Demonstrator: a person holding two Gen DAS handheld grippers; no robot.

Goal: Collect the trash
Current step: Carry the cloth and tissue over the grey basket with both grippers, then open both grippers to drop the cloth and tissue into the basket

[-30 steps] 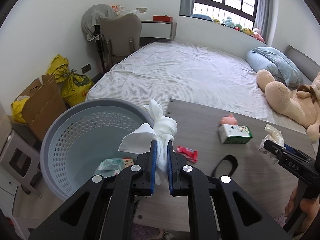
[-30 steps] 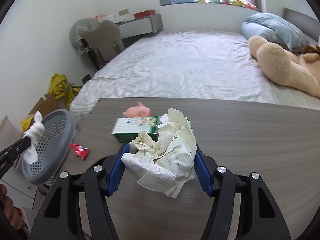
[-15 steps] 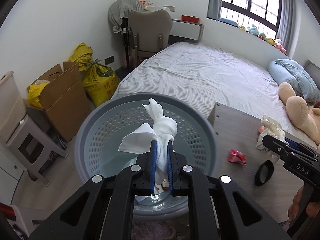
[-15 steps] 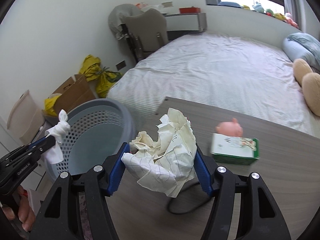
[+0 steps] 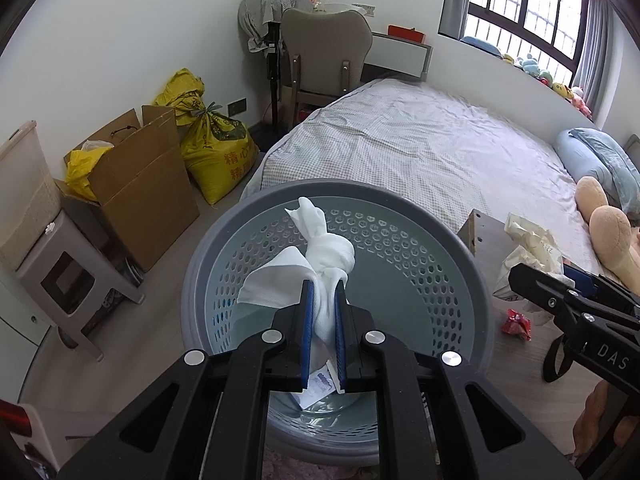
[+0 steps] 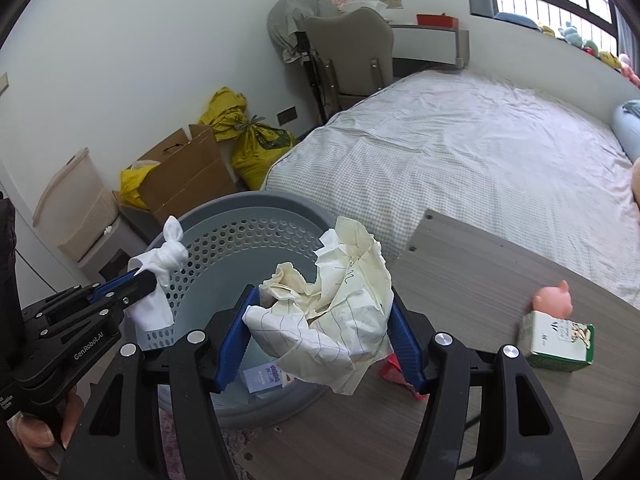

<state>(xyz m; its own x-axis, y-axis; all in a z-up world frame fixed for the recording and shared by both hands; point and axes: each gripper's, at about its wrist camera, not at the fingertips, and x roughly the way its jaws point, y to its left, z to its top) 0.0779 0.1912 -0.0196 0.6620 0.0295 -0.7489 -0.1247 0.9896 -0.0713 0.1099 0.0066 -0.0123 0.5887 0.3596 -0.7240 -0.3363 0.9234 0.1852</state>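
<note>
Carrying two pieces of trash to the grey basket (image 5: 472, 280), we are at the drop-off step. Our left hand-held gripper (image 5: 323, 320) is clenched on a knotted white tissue (image 5: 320, 256), which hangs directly above the basket's open mouth. Our right hand-held gripper (image 6: 320, 336) grasps a crumpled sheet of lined paper (image 6: 340, 312) between widely spread jaws; that wad sits over the basket's near rim, beside the corner of the wooden surface (image 6: 480, 280). A few scraps already lie at the basket's bottom.

Next, we judge, the left jaws should part so the tissue falls inside; the right should ease a little farther over the opening before releasing, or the paper may catch the rim. A red wrapper (image 5: 516, 324) and a small green carton (image 6: 560, 340) remain on the surface for later.
</note>
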